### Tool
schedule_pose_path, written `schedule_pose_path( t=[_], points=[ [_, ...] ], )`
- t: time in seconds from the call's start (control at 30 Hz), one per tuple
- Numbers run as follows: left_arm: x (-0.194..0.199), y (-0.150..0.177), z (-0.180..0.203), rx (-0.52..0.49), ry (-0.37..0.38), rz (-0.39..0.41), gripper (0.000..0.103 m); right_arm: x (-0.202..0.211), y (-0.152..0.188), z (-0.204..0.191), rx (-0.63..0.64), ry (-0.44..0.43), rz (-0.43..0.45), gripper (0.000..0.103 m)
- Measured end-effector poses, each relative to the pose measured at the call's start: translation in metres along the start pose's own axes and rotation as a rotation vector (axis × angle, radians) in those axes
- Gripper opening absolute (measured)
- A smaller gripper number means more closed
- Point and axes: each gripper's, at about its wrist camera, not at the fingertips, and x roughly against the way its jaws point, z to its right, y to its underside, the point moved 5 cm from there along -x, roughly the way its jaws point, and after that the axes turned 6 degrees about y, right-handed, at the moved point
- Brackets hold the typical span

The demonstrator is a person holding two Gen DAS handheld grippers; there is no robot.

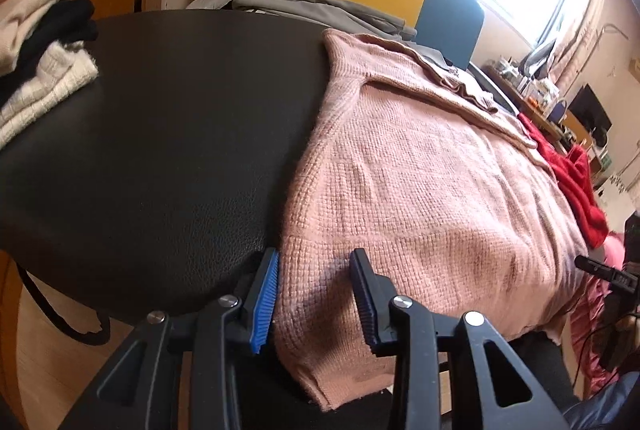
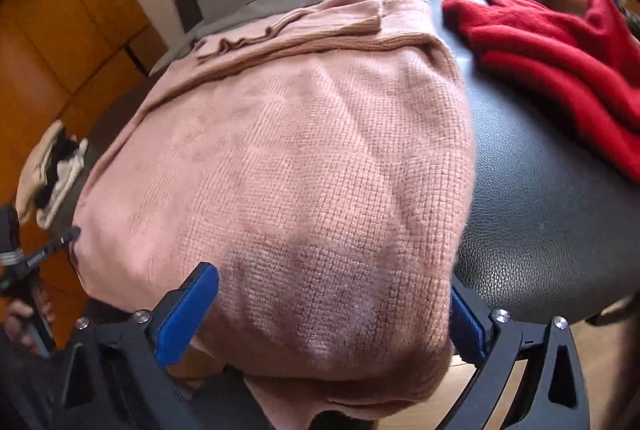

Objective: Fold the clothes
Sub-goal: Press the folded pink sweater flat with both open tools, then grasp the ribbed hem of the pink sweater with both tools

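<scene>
Pink knitted sweater lying folded on the black leather table.
Left gripper is straddling its near-left hem corner, released; right gripper is spreading wide around its near-right corner, unclenched.

A pink knitted sweater is being straddled at its near edge by the widely spread right gripper on a black table; a red garment is lying beside it.
</scene>
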Motion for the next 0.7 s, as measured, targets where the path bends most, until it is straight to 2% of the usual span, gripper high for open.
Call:
schedule_pose_path(
  t=[0.17,0.43,0.53,0.6,0.63,0.67,0.7],
  points=[
    [0.0,-0.001,0.002,0.007,-0.017,-0.003,0.036,0.002,0.006,-0.003,0.021,0.03,0.014,0.103],
    [-0.003,0.005,0.018,-0.085,-0.037,-0.011,0.036,0.016,0.019,0.012,-0.096,-0.11,-0.005,0.1],
    [-0.005,0.003,0.019,-0.092,-0.034,-0.016,0.036,0.019,0.021,0.02,-0.137,-0.105,0.004,0.085],
    [-0.006,0.003,0.02,-0.103,-0.037,-0.025,0.036,0.021,0.022,0.029,-0.152,-0.077,-0.004,0.055],
    [-0.006,0.003,0.02,-0.109,-0.039,-0.03,0.036,0.024,0.025,0.036,-0.164,-0.066,-0.008,0.046],
    [-0.006,0.002,0.02,-0.114,-0.041,-0.035,0.036,0.025,0.027,0.043,-0.185,-0.067,-0.02,0.027],
    [-0.007,0.001,0.021,-0.117,-0.043,-0.04,0.036,0.025,0.03,0.05,-0.208,-0.071,-0.033,0.016]
  ],
)
